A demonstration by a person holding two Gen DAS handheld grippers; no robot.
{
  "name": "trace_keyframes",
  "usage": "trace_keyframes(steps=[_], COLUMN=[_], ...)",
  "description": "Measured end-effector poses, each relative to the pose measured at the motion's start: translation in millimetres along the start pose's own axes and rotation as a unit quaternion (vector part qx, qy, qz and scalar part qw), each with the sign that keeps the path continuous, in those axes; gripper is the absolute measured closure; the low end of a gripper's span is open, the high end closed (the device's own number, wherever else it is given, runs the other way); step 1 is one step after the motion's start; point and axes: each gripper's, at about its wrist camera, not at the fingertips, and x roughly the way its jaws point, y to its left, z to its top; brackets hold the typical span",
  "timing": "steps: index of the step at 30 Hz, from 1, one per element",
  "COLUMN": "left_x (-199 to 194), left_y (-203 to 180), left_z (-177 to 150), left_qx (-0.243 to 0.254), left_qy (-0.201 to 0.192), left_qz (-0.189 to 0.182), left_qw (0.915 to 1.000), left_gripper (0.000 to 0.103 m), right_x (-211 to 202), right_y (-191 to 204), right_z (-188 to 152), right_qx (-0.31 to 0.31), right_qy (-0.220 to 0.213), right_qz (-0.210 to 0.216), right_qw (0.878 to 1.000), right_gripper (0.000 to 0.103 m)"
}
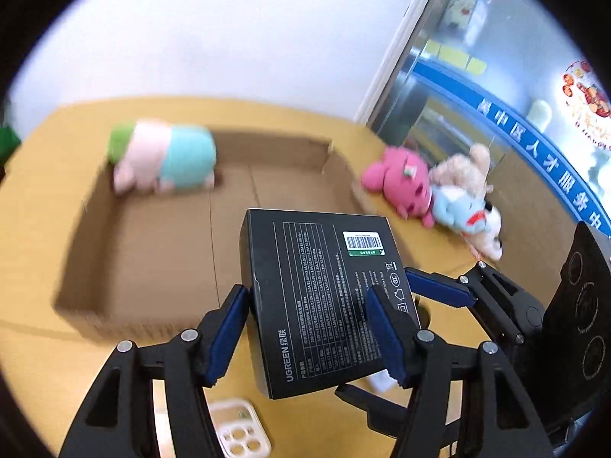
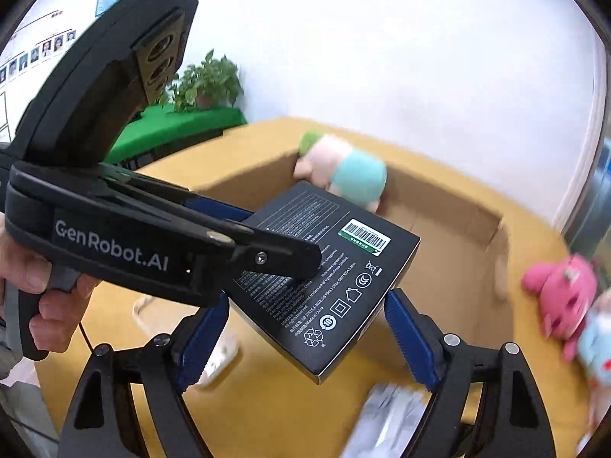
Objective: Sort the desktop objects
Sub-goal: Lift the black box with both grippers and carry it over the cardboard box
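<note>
Yellow tabletop (image 1: pixel 46 347) filled the room's foreground beneath a plain white wall, and on it sat a shallow open cardboard tray (image 1: pixel 95 316) directly ahead of both sets of tongs. Both tools gripped one black box (image 1: pixel 324 297), printed side with its barcode facing up, carried clear of the table between them. The left gripper (image 1: pixel 311 334) was clenched across the box's width, blue pads pressed against its two side edges; the right gripper (image 2: pixel 305 328) held the corner nearest it, its pads closed on the two edges that met there. Sharing the load probably kept the flat, wide box from twisting in a single narrow bite. From the left tongs the box's long axis ran straight away from the jaws toward the tray, its far end tipped slightly upward; from the right tongs it ran off diagonally to the left. A pastel plush toy (image 1: pixel 164 156) already lay in the tray's far corner beyond the box, which suggested the tray was the collecting place and the box was bound there next. Off to the right of the tongs, outside the tray, a pink plush toy (image 1: pixel 401 183) rested against a beige and blue plush toy (image 1: pixel 466 191), not yet sorted. A white phone case (image 1: pixel 236 431) lay under the left tongs.
</note>
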Motion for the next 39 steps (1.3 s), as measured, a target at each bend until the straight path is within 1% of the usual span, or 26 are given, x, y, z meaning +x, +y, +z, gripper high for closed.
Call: trace_keyframes(steps=[6,8,11,13,16,19,21,26,29,34,39], left_x=[-23.3,-23.2,-21.0,-18.4,-6.9,8.5,18.4,42.4,63.9,111.5,173.0], left_y=[-1.3,0.0,2.8,7.4,19.1,28.2,30.9,39.7,45.7,62.4,79.5], left_z=[50.1,68.6,89.4,102.3,108.9,110.4,113.0,128.5,139.3,158.5,168.6], left_qx=[0.010,0.011,0.006,0.001,-0.012,-0.019,-0.019,-0.016,-0.015,-0.021,-0.026], left_qy=[-0.044,-0.044,-0.049,-0.051,-0.044,-0.033,-0.030,-0.019,-0.003,0.026,0.073], left_qz=[-0.008,-0.010,-0.018,-0.014,-0.016,-0.009,0.003,0.018,0.021,0.022,0.025], left_qw=[0.9989,0.9989,0.9986,0.9986,0.9988,0.9992,0.9994,0.9995,0.9996,0.9992,0.9966], left_gripper=[0.040,0.040,0.042,0.043,0.045,0.046,0.046,0.046,0.046,0.046,0.046], right_x=[-19.7,-21.4,-29.2,-26.4,-11.2,7.0,20.6,49.7,67.8,106.4,156.4], right_y=[-19.9,-26.9,-41.6,-40.6,-51.7,-62.5,-68.1,-86.7,-101.9,-131.4,-163.2], right_z=[53.6,72.2,102.6,117.1,129.3,127.1,123.6,123.2,125.4,123.8,111.6], right_qx=[-0.011,-0.017,-0.015,-0.044,-0.038,-0.024,-0.016,0.019,0.037,0.074,0.115], right_qy=[-0.046,-0.057,-0.085,-0.085,-0.075,-0.062,-0.056,-0.050,-0.045,-0.023,0.013], right_qz=[-0.004,-0.004,0.003,-0.019,-0.010,0.006,0.010,0.021,0.024,0.028,0.031], right_qw=[0.999,0.998,0.996,0.995,0.996,0.998,0.998,0.998,0.998,0.997,0.993], right_gripper=[0.020,0.021,0.022,0.022,0.022,0.022,0.022,0.022,0.022,0.022,0.022])
